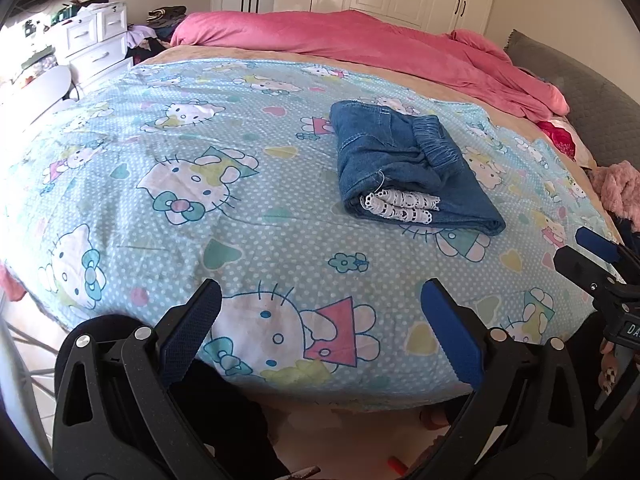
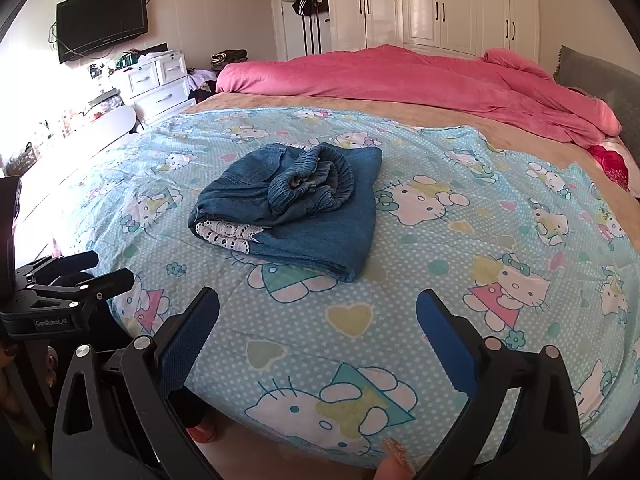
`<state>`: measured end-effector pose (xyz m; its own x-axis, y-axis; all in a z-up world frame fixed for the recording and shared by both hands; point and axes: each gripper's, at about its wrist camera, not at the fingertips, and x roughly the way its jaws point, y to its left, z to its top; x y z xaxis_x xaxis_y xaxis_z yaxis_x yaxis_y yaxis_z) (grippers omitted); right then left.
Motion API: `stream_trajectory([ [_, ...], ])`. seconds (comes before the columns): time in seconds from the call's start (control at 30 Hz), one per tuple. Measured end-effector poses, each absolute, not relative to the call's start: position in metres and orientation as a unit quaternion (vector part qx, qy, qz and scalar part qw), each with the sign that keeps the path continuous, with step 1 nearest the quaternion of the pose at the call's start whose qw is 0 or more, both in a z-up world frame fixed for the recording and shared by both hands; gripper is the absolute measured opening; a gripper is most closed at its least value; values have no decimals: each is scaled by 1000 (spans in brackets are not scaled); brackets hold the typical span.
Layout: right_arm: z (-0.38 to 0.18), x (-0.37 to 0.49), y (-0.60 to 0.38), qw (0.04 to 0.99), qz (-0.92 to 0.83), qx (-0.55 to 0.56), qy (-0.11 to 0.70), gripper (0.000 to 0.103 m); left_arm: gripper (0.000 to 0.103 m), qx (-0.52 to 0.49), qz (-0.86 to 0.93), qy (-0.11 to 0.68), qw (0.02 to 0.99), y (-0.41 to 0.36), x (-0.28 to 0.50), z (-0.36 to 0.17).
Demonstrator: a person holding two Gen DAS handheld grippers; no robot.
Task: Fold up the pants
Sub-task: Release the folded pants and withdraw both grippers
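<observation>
Blue denim pants (image 1: 404,168) with white lace trim lie folded into a small bundle on the Hello Kitty sheet (image 1: 240,208), elastic waistband on top. They also show in the right wrist view (image 2: 296,208). My left gripper (image 1: 320,300) is open and empty, held back at the near edge of the bed, well short of the pants. My right gripper (image 2: 318,308) is open and empty, also at the near edge. The right gripper shows at the right of the left wrist view (image 1: 592,256); the left gripper shows at the left of the right wrist view (image 2: 80,276).
A pink duvet (image 2: 400,76) is bunched along the far side of the bed. A grey headboard (image 2: 600,76) is at right. White drawers (image 2: 160,80), a wall TV (image 2: 102,20) and wardrobes (image 2: 440,4) stand beyond. A pink fuzzy item (image 1: 620,192) lies at the right.
</observation>
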<state>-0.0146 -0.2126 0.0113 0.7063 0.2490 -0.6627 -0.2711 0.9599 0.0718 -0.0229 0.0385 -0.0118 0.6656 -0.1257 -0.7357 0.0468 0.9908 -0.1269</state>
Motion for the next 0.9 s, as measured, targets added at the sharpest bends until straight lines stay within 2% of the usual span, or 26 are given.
stream_trajectory([
  [0.9, 7, -13, -216, 923, 132, -20, 361, 99, 94, -34, -48, 419, 906, 35, -21, -15],
])
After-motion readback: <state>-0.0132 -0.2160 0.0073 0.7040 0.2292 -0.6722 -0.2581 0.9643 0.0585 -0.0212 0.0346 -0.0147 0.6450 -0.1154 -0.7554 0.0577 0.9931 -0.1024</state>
